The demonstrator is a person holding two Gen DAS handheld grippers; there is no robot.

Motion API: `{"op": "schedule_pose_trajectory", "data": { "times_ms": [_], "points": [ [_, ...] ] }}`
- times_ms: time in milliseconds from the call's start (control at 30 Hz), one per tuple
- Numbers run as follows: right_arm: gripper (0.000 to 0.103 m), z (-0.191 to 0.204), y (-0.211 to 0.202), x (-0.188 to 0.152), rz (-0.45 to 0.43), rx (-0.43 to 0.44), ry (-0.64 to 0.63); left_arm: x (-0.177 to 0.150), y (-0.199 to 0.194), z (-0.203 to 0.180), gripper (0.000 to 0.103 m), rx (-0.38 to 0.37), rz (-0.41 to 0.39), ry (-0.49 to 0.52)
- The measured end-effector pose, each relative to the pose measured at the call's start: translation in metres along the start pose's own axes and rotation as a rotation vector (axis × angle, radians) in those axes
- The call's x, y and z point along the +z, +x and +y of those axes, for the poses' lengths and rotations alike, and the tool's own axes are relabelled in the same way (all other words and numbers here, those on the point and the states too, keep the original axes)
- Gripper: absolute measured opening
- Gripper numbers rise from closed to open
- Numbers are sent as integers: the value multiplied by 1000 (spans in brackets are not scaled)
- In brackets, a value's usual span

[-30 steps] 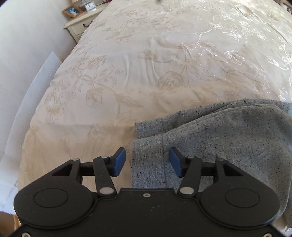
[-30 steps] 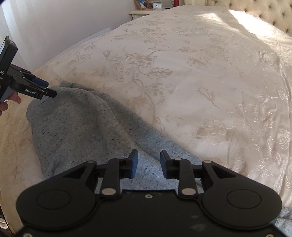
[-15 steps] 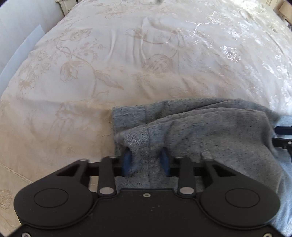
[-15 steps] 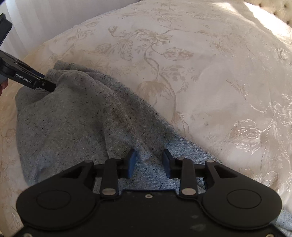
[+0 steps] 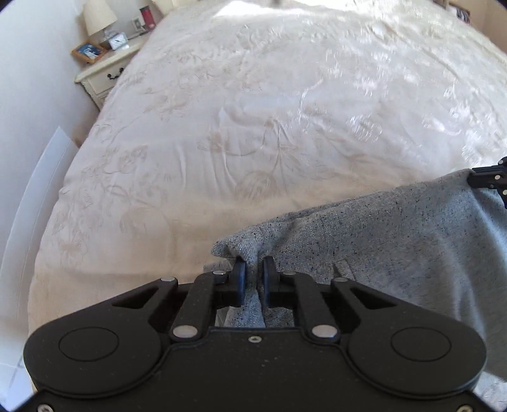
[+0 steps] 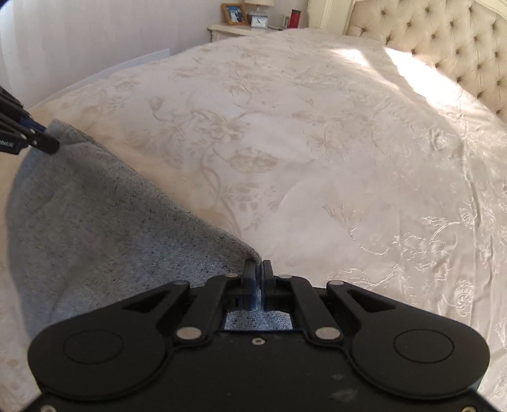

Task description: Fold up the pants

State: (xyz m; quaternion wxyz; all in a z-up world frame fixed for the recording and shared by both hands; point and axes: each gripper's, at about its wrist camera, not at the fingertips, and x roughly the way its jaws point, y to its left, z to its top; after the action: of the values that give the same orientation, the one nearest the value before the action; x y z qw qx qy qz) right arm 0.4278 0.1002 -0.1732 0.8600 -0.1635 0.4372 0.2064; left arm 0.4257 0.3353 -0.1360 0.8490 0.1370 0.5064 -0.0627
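Left gripper (image 5: 253,279): pinching one pants (image 5: 396,253) corner.
Right gripper (image 6: 259,279): clamping the other corner.
Pants: hanging taut between both over the bed (image 6: 317,158), likely for folding over.

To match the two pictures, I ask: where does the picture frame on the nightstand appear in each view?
Left wrist view: the picture frame is at the upper left, on the nightstand, left of the clock.
Right wrist view: the picture frame is at the top, left of centre, at the far side of the bed.
Shared landmark: the small clock beside it.
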Motion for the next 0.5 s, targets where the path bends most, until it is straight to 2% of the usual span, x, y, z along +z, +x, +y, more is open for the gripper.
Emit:
{"op": "schedule_pose_trajectory", "data": {
  "times_ms": [100, 167, 200, 233, 267, 367, 467, 500],
  "points": [
    [7, 1, 29, -4, 67, 3, 42, 3, 35, -8, 20, 39, 67, 46],
    [11, 0, 24, -6, 45, -22, 87, 2, 39, -14, 21, 75, 72, 69],
    [14, -3, 12, -9, 17, -28, 124, 2, 35, -14, 24, 81, 67, 55],
    [21, -5, 1, -11, -7, -37, 150, 2, 27, -12, 28, 88, 62, 32],
    [23, -6, -13, -15, -28, -54, 171, 1, 19, -8, 30, 88, 56, 10],
    [23, -9, -53, -32, -59, -79, 200, 2, 0, 5, 30, 68, 43, -60],
    [24, -5, -86, -56, -46, -76, 232, 4, -20, 16, 30, 146, 22, -107],
    [24, -1, -98, -67, -40, -72, 250, 3, -27, 19, 30, 152, 18, -126]
  ]
}}
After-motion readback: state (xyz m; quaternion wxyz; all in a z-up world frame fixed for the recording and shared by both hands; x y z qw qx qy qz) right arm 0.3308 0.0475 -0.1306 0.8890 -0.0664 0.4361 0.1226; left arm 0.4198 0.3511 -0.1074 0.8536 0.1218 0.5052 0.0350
